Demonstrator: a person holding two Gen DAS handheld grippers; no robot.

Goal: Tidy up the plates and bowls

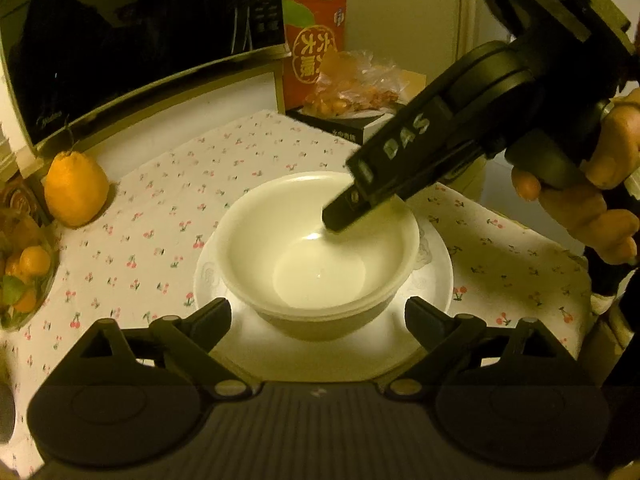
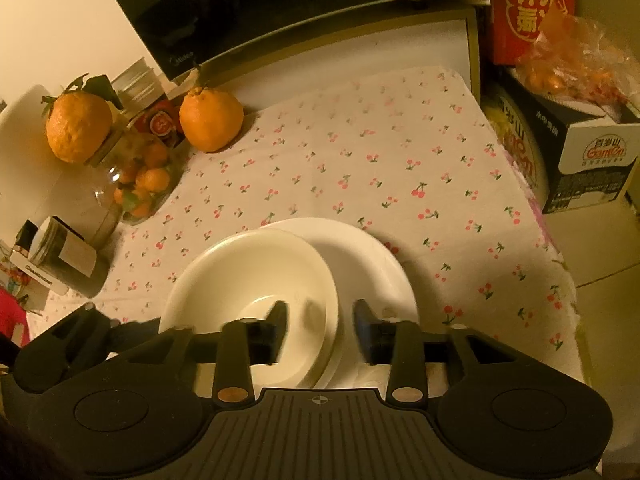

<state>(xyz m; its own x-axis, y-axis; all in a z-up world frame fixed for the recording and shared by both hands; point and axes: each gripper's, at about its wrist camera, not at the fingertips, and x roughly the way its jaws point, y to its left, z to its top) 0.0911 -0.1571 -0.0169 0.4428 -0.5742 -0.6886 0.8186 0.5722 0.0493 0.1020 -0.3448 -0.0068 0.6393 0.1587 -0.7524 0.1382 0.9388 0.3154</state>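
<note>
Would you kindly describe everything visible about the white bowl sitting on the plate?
The white bowl is glossy, ceramic-looking, round, with a wide rim and narrower base; a second rim line below its lip suggests a nested stack. It stands upright and empty on a white plate on the cherry-print cloth. The right gripper straddles its rim, one finger inside; the jaws look apart. The left gripper is open beside it.

White bowl point(image 2: 248, 280) on plate point(image 2: 368, 264), claw point(image 2: 320, 320) straddling rim
</note>
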